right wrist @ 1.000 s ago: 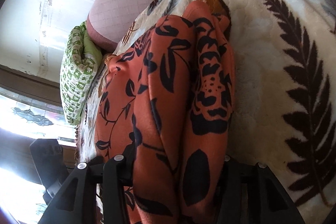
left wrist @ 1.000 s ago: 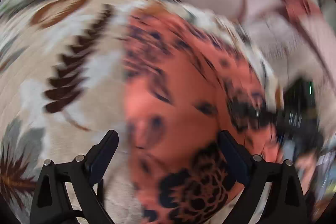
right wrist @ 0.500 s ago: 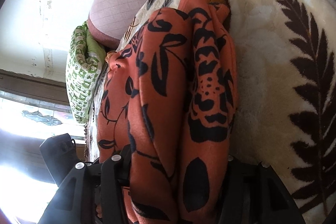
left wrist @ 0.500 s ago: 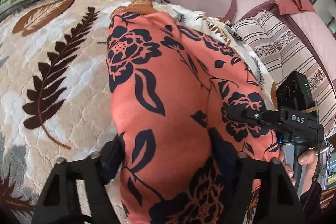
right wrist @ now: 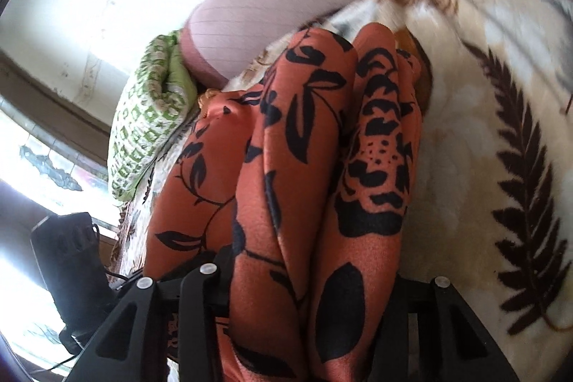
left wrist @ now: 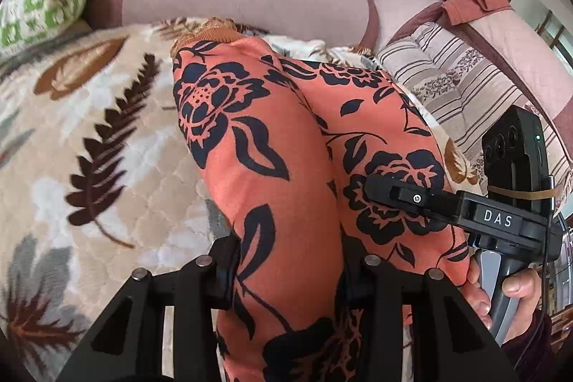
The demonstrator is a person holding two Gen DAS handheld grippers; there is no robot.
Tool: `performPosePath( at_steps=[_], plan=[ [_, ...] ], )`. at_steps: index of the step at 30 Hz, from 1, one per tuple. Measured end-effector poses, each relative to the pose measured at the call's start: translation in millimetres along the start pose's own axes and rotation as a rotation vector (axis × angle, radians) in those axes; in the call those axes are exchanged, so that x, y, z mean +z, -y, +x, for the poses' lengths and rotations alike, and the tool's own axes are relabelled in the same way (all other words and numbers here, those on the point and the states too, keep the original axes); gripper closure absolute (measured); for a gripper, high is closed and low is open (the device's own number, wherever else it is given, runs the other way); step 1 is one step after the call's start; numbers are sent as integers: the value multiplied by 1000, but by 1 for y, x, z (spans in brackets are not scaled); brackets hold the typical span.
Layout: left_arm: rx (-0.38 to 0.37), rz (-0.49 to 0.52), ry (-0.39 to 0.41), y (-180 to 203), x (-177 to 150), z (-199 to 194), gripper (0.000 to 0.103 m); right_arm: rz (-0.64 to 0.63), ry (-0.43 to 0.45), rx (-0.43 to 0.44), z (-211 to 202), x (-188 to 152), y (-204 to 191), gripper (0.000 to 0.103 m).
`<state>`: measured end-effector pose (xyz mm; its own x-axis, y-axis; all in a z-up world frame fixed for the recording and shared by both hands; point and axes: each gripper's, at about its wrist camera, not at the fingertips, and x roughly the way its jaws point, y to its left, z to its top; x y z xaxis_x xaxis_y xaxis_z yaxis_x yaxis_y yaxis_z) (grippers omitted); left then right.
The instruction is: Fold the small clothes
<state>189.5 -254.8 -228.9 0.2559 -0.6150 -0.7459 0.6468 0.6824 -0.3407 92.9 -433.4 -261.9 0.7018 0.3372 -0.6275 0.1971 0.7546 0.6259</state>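
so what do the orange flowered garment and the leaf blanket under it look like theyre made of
Orange garment: looks like a smooth, thin knit or woven cloth with a faint sheen; it drapes in soft rounded folds, with a ribbed orange cuff at the far end. Leaf blanket: seems a thick plush fleece, matt and fuzzy, with an embossed quilt-like texture. The exact fibre of either cannot be told.

The orange fabric garment with black flower print runs off the bottom edge of both views, so its lower end is unseen, and it hides the inner pads of both grippers. In the right wrist view, the cream leaf-patterned fleece blanket is smeared by blur at the upper right. At the lower right of the left wrist view, the hand on the grey handle is cut off by the frame edge.
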Motion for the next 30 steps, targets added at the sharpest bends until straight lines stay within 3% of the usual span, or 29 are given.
performPosePath(
  at_steps=[6, 14, 23, 30],
  plan=[
    [46, 25, 77, 8, -10, -48, 60, -59, 57, 38, -23, -9, -31, 58],
    [109, 7, 163, 17, -52, -120, 60, -118, 98, 117, -47, -48, -72, 58],
    [163, -45, 200, 24, -110, -177, 60, -156, 67, 171, -65, -93, -110, 58],
    [221, -40, 193, 27, -135, -206, 60, -154, 26, 217, -63, -110, -119, 58]
  ],
)
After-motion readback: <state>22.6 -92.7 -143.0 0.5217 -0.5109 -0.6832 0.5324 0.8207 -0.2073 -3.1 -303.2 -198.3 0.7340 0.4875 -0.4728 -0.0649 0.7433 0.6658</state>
